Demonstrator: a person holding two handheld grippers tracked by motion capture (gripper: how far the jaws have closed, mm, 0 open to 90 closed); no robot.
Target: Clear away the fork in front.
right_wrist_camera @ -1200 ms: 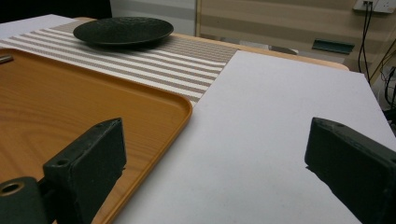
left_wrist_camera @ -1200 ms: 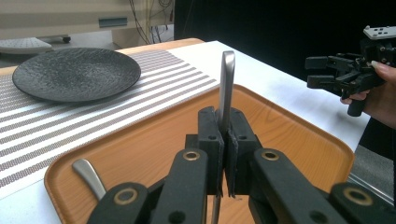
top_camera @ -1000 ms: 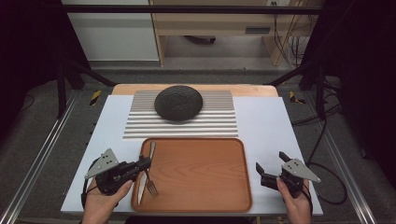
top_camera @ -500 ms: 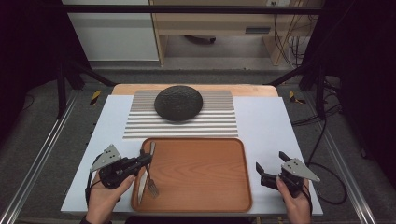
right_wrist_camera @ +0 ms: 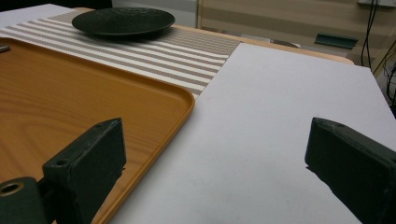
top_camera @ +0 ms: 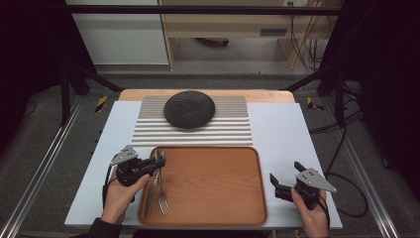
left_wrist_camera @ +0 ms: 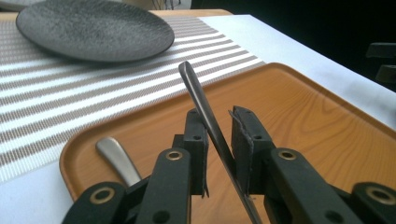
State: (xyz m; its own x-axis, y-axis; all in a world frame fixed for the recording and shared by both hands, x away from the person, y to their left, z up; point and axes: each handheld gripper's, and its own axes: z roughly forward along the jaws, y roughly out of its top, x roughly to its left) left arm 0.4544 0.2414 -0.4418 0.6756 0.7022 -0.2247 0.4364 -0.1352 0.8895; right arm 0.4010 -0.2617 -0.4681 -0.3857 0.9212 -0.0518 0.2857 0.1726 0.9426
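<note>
Holding your left tongs (top_camera: 159, 161) over the left end of the wooden tray (top_camera: 213, 148), you've got a thin metal cutlery handle (left_wrist_camera: 198, 100) standing tilted between the jaws. Left tongs view: the jaws are narrow and have just been opening. There's a visible gap between the handle and the pad on the right of that view; the other pad sits just beside it, contact unclear. So the handle is between the pads, not clamped.

A second, rounded handle (left_wrist_camera: 116, 158) lies flat on the tray, near the corner, just beside the jaw on the left of that view. High view: a fork (top_camera: 162, 201) lies on the tray with its prongs toward you, and another long thin piece (top_camera: 151, 193) lies alongside it. I can't tell which of the two sits in your jaws.

Your right tongs (top_camera: 285, 171) are wide apart with nothing between them, on the white worktop (top_camera: 282, 129) just off the tray's right edge.

The dark plate (top_camera: 189, 109) sits on the striped mat (top_camera: 233, 131) beyond the tray, well apart from both tongs.
</note>
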